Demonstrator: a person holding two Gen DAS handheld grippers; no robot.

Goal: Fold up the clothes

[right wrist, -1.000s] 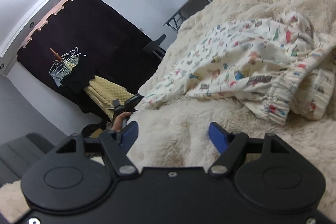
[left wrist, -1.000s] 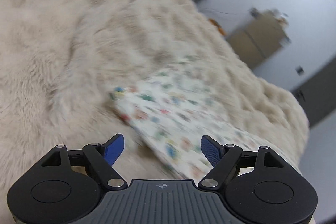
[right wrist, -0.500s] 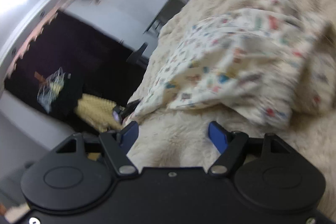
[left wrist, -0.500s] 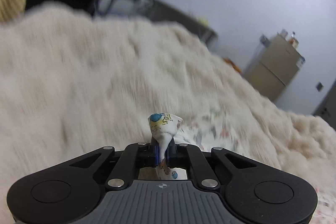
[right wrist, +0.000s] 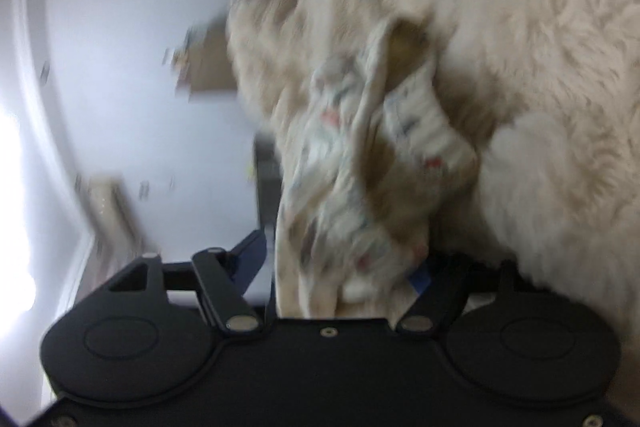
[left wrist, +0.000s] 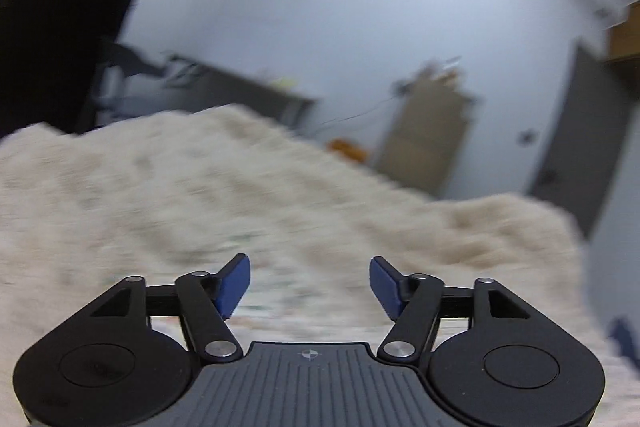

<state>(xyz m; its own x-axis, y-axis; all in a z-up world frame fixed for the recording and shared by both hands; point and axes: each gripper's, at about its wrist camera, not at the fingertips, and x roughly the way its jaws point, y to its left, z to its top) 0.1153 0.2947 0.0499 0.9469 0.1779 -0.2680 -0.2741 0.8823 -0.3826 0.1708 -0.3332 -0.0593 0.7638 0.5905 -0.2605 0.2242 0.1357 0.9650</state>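
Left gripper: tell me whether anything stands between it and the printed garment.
Nothing visible does. The left gripper is open over the fluffy blanket, with blurred patterned cloth, apparently the printed garment, just ahead between its fingers. The right gripper's view shows it bunched there.

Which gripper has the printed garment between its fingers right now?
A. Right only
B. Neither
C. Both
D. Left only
A: in the right wrist view the printed garment bunches between the right gripper fingers, while the left gripper stands open with nothing between its pads above the fluffy blanket.
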